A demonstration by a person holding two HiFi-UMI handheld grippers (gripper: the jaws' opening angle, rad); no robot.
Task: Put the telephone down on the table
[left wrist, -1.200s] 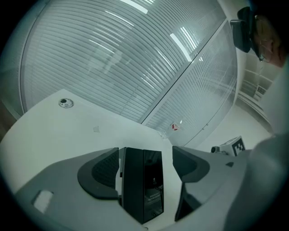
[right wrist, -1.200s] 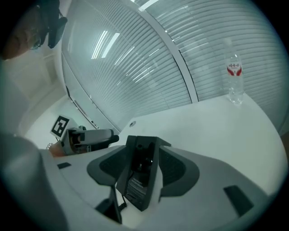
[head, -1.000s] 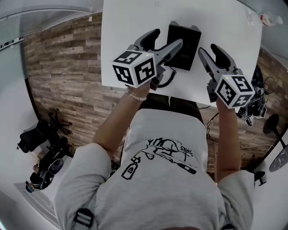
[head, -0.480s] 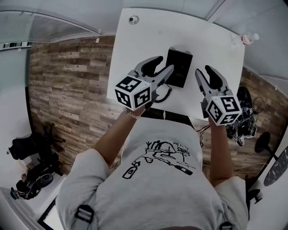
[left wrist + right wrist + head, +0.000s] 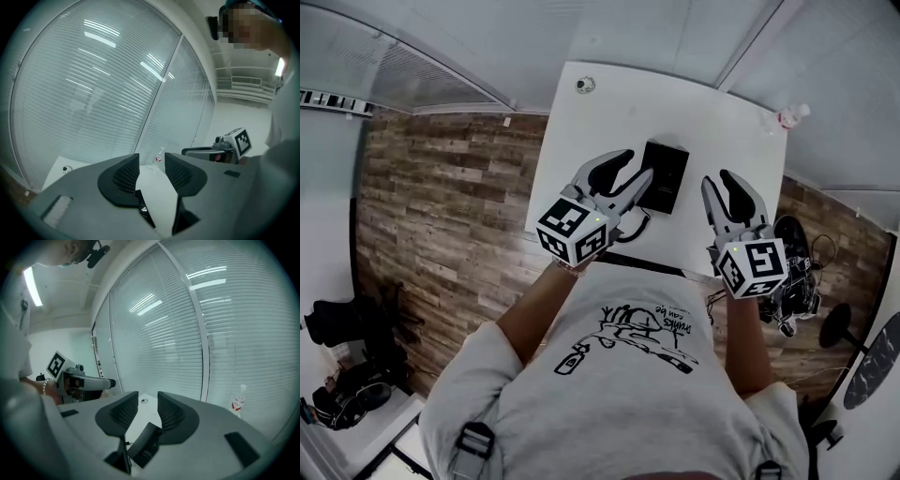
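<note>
The black telephone (image 5: 664, 175) lies flat on the white table (image 5: 722, 131), its coiled cord (image 5: 633, 225) trailing toward the near edge. Both grippers hang above the table, apart from the phone. My left gripper (image 5: 634, 169) is over the phone's left edge; its jaws have just been closing, stand shut and hold nothing. My right gripper (image 5: 719, 181) is to the phone's right; its jaws have also just been closing and are drawn together with nothing in them. In the right gripper view the telephone (image 5: 145, 446) shows below the right gripper (image 5: 148, 401). The left gripper (image 5: 152, 161) shows only a dark sliver of it.
A small plastic bottle (image 5: 794, 113) stands at the table's far right corner, and a small round object (image 5: 584, 84) sits at the far left corner. A glass wall with blinds (image 5: 225, 333) runs behind the table. Wooden floor (image 5: 441, 206) lies to the left.
Both grippers have lifted away from the table and their jaws have closed from wide open. The telephone stays lying on the table.
</note>
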